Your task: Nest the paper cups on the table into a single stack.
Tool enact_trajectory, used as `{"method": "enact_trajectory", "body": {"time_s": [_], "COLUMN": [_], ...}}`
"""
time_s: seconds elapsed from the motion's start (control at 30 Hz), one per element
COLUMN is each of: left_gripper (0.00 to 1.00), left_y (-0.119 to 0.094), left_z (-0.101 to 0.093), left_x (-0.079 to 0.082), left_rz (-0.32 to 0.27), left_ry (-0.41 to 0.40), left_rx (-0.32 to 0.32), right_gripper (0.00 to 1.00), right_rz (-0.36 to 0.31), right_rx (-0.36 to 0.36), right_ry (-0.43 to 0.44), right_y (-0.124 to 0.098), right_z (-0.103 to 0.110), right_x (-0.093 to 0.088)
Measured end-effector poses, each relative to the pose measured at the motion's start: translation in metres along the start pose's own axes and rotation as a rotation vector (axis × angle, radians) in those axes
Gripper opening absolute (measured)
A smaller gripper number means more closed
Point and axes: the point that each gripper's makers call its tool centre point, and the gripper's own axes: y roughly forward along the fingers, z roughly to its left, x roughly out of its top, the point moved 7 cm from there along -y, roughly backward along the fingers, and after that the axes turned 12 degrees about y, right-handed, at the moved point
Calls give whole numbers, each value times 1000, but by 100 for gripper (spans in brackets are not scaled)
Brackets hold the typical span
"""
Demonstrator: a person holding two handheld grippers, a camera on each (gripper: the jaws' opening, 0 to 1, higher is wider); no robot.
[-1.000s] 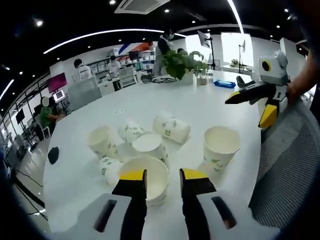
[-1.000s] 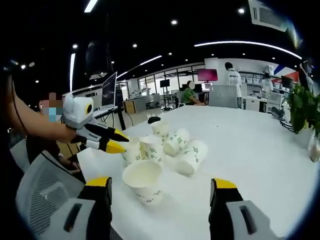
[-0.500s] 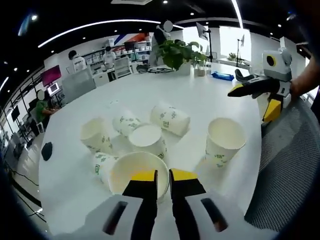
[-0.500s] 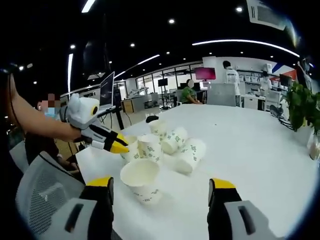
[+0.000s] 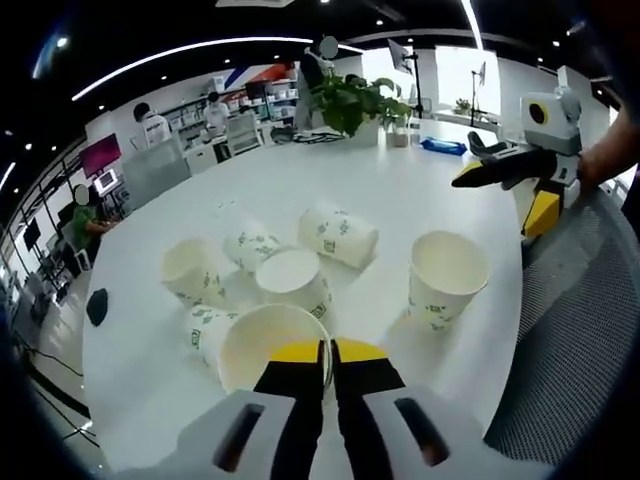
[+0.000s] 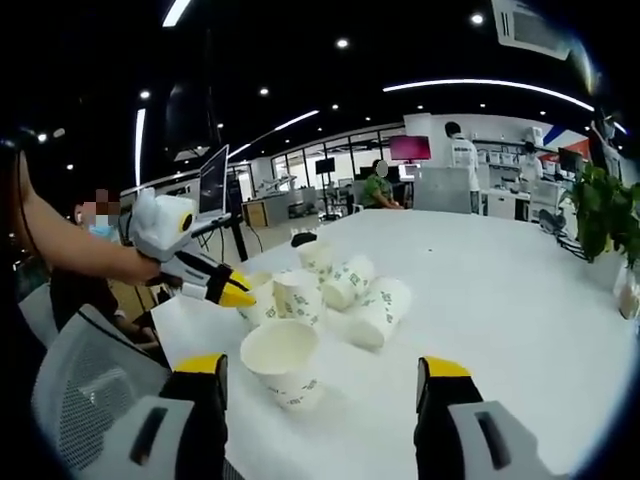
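Note:
Several cream paper cups with green print lie clustered on the white round table (image 5: 420,195). My left gripper (image 5: 327,351) is shut on the near rim of the closest cup (image 5: 262,345), which stands mouth-up. From the right gripper view, the left gripper (image 6: 236,296) pinches that cup (image 6: 264,300) at the cluster's left. A separate upright cup (image 5: 445,278) stands to the right, and it sits just ahead of my right gripper (image 6: 320,368), nearer its left jaw, as the upright cup (image 6: 281,361). The right gripper (image 5: 503,198) hovers open above the table's edge, holding nothing.
Tipped cups (image 5: 339,235) lie behind the held one. A grey mesh chair back (image 5: 575,330) stands at the near table edge. A potted plant (image 5: 355,105) and a blue object (image 5: 441,147) sit at the far side, a small black item (image 5: 97,307) at the left edge.
My left jaws have come together, from a gap around the nearest cup's rim to shut on it. The right gripper has stayed open and about where it was.

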Motion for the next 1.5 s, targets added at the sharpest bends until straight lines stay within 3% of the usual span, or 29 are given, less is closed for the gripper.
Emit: {"method": "enact_trajectory", "body": {"time_s": [0.57, 0.8, 1.03, 1.23, 1.5], "left_gripper": [0, 0, 0, 0, 0], "left_y": [-34, -50, -58, -58, -55], "left_z": [-4, -12, -19, -25, -35], "left_x": [14, 43, 71, 90, 117], "left_rz": [-31, -50, -83, -87, -138], "left_ry": [9, 52, 110, 176, 216], "left_rx": [43, 42, -2, -41, -103], "right_gripper": [84, 88, 92, 97, 100], "right_rz": [-19, -12, -11, -11, -4], "right_rx": [15, 20, 18, 9, 6], "right_ry": [-23, -31, -41, -39, -50], "right_y": [0, 1, 2, 2, 2], "right_z": [4, 4, 3, 4, 5], "right_x": [2, 1, 0, 0, -1]}}
